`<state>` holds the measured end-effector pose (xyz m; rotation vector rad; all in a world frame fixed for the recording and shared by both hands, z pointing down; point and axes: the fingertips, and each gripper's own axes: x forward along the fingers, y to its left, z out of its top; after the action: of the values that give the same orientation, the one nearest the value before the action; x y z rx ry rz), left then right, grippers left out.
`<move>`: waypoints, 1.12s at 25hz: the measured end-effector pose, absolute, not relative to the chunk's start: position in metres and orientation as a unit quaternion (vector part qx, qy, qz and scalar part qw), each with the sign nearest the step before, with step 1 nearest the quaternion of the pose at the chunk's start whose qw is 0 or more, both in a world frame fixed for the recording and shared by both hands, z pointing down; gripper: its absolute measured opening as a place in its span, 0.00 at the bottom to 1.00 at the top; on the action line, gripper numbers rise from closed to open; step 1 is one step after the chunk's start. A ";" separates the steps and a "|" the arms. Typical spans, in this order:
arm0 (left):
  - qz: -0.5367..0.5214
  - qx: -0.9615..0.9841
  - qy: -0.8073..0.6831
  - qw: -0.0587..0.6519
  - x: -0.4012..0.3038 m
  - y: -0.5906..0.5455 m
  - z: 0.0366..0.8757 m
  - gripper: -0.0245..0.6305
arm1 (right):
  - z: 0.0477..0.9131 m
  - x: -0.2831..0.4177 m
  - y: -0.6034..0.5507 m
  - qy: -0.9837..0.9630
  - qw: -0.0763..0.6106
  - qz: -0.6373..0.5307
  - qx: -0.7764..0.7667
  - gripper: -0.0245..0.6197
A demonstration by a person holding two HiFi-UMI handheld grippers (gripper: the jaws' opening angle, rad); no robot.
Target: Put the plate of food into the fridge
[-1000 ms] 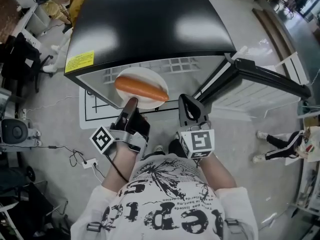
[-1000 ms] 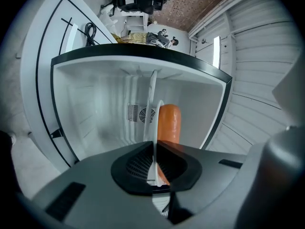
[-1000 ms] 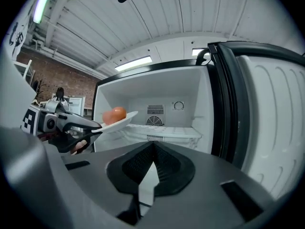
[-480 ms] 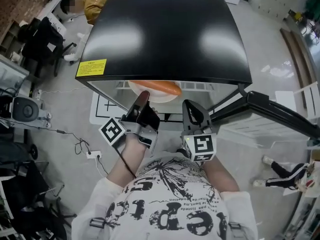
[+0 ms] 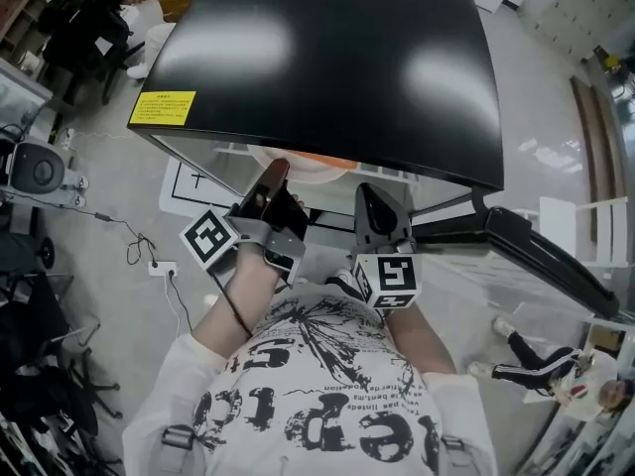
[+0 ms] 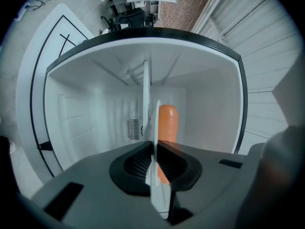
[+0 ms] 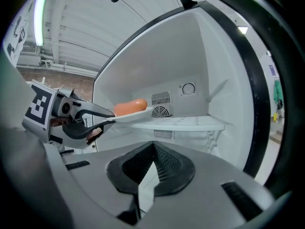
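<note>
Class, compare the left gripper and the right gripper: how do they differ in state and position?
The left gripper is shut on the plate, which carries the sausage; the right gripper is shut on nothing. The left gripper reaches the fridge opening; the right gripper sits just short of it. Both point into the open fridge.

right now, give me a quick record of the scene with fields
fridge: open, black top
plate: inside the fridge opening, at shelf level; contact with the shelf unclear
sausage: lying on the plate
left gripper: shut on the plate's rim
right gripper: shut, empty, in front of the fridge
task: plate not yet released
</note>
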<state>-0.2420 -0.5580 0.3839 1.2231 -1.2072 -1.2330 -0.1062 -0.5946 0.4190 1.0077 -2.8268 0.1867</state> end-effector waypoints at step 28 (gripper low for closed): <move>-0.397 0.595 -0.576 0.396 -0.223 -0.567 0.358 0.42 | 0.399 -0.103 -0.586 -0.944 0.029 0.041 0.327 0.04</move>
<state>-0.2229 -0.5668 0.3575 1.5073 -1.4608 -1.0051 -0.1034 -0.5863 0.3987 1.0093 -2.9110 0.1250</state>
